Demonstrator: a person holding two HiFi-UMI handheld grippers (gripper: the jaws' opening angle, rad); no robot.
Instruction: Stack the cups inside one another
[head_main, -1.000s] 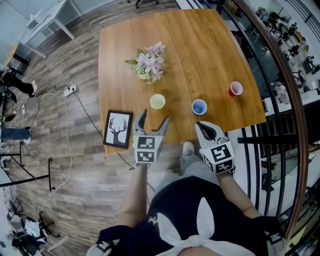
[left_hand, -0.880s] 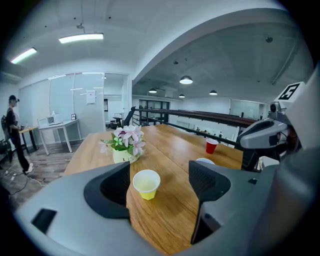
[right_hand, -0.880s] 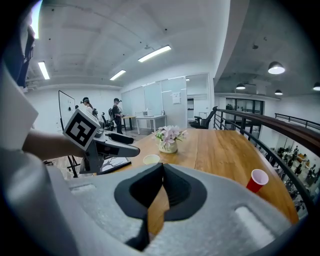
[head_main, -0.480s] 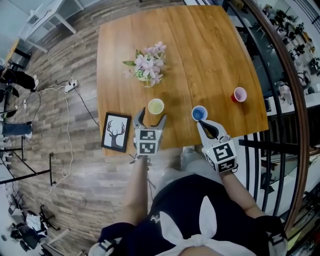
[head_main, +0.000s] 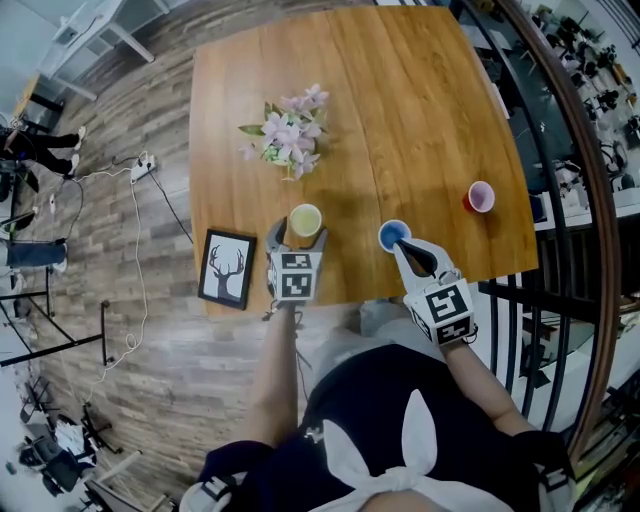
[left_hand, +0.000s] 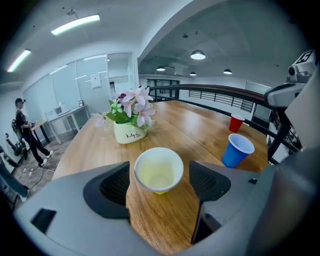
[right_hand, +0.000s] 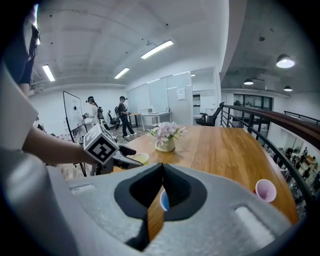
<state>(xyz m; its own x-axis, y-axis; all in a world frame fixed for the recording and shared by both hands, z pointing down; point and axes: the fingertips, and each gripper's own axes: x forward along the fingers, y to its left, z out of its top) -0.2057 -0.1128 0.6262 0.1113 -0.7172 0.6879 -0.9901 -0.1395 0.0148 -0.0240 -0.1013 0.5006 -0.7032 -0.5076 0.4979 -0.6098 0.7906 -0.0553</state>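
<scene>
Yellow cup (left_hand: 158, 170) between the open jaws of the left gripper (head_main: 298, 238), ungripped; jaws of the right gripper (right_hand: 161, 171) closed, empty

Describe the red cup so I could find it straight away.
Look at the wooden table. Near its right edge a red cup stands alone. It is the only red one; the yellow cup and blue cup stand at the near edge.

I see a wood-plank floor (head_main: 170, 370) on the left, a curved railing (left_hand: 215, 90) on the right, strip lights (right_hand: 156, 49) overhead.
</scene>
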